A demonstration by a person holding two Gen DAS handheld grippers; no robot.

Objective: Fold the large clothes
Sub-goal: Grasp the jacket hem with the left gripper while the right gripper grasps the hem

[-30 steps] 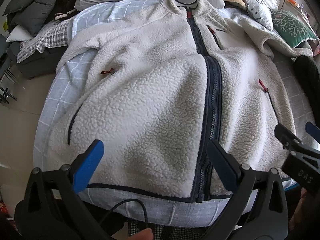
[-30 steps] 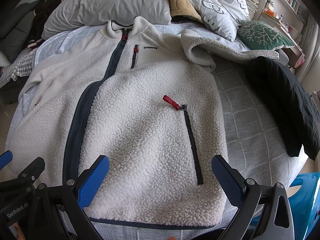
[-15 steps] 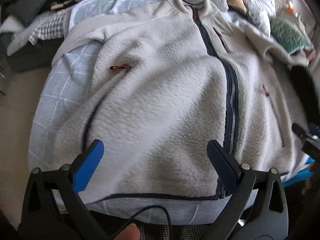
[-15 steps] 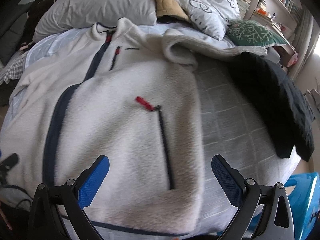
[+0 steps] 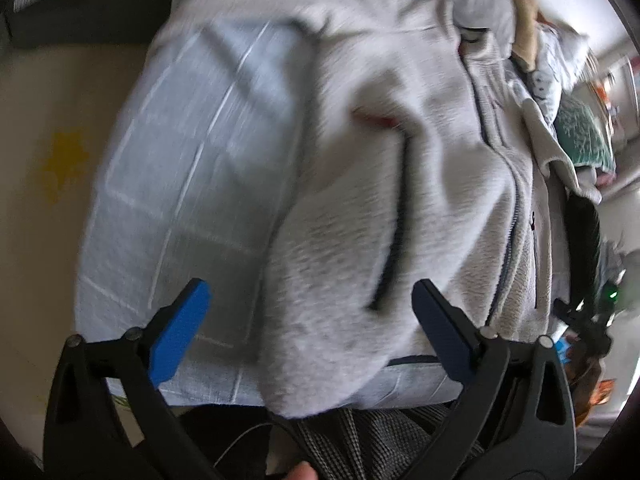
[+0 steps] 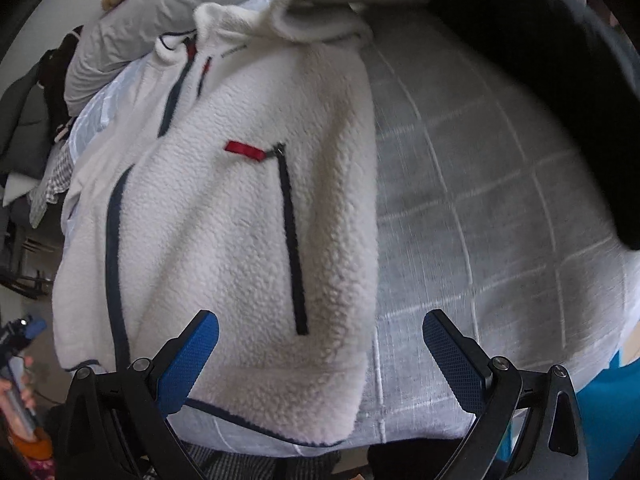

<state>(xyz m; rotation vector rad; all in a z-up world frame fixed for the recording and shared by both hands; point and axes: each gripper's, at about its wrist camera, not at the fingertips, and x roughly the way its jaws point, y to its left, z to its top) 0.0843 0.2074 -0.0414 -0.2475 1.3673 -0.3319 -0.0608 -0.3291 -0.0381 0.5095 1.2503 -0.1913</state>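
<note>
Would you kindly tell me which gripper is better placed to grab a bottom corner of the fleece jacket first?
Right, probably: the right gripper frames the fleece jacket corner sharply.

No lettering can be read in either view; the fleece jacket (image 6: 240, 220) carries a small dark label on its chest beside the short zip (near the collar), but it is too small and smeared to make out; the left wrist picture is blurred by motion, and nothing written shows there.
</note>
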